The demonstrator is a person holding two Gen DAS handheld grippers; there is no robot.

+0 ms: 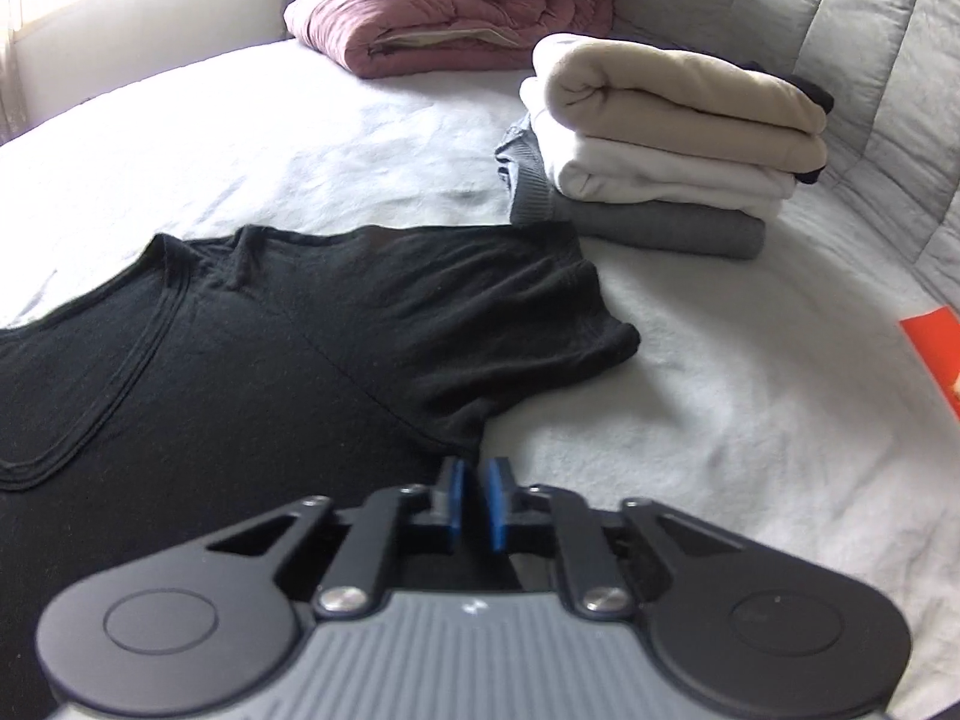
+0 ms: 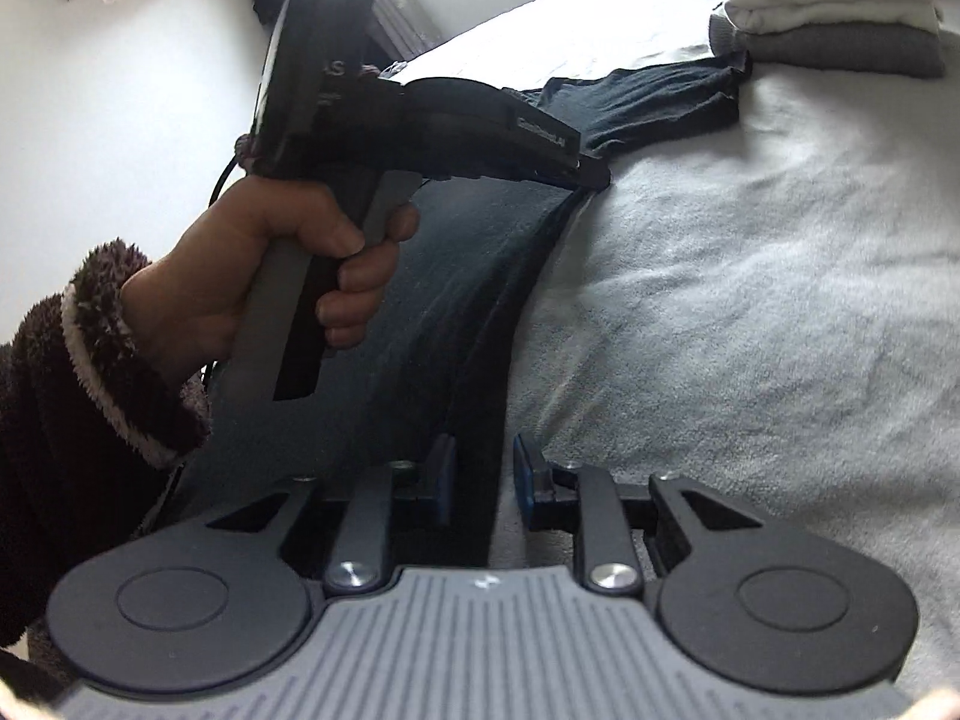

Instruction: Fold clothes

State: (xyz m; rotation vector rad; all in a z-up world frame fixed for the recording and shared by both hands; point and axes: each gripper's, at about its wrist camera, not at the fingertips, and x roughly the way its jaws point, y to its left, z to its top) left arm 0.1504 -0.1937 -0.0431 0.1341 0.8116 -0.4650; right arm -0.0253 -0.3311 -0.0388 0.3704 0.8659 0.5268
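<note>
Because the black shirt [image 1: 240, 360] is thin knit cotton, it should be light, limp and a little stretchy. It has no stiffness of its own, so whatever is lifted will sag and drag the rest along unless it is held at two points at once. It lies spread flat, front up, on the white bed sheet [image 1: 720, 420], with its neckline [image 1: 120, 372] towards the left of the left wrist view and one short sleeve [image 1: 540, 324] reaching towards the stack of folded clothes [image 1: 672, 150], which sits close beside it but apart. A folded pink quilt [image 1: 450, 0] lies further back. The left gripper [image 1: 478, 483] sits at the shirt's side seam just under that sleeve. Its blue pads are drawn almost together, with dark cloth running in between them, so it appears to be pinching the edge there. In the right wrist view the person's hand [image 2: 270, 264] squeezes its handle, and its tip meets the same edge. The right gripper [image 2: 486, 468] is lower along that side. Its pads stand apart, a strip of the shirt's edge lies between them, and a sliver of sheet shows beside the right-hand pad, so it looks not yet clamped. The side seam is probably the best place to grip, since it is doubled cloth and less likely to slip or stretch than a single layer. The sheet is soft too, so a deep pinch could catch it along with the shirt.
</note>
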